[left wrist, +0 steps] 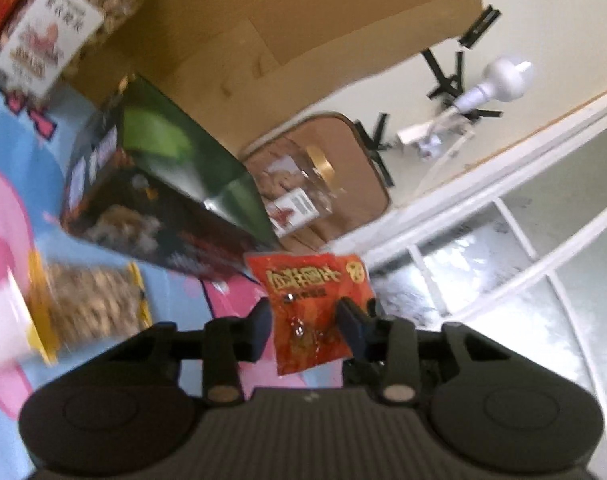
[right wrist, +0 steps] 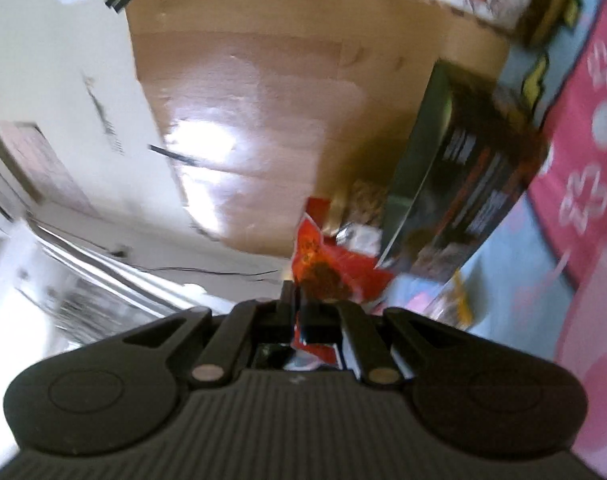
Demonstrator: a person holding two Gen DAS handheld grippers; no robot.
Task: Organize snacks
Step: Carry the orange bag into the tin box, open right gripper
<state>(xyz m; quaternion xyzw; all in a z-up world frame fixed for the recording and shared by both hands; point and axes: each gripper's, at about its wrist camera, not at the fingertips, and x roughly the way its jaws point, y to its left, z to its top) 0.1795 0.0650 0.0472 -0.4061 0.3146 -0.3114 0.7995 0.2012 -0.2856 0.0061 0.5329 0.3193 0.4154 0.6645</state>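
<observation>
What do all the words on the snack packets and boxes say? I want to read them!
Red snack packet: big yellow Chinese characters and a round yellow badge, too blurred to read.
Nut jar: white label with Chinese print, too blurred.
Dark box: white lettering on its side, blurred.
Small jar: label print too small.
Right wrist view: all print smeared.
No text can be quoted for sure.

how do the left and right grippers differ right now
The left gripper has its fingers spread, a red snack packet standing between them; whether they press it is unclear. The right gripper has its fingers shut tight, pinching the edge of a red snack packet. The left one sees its packet face-on, the right sees it edge-on and crumpled. Both are black, two-fingered, and at a red packet.
</observation>
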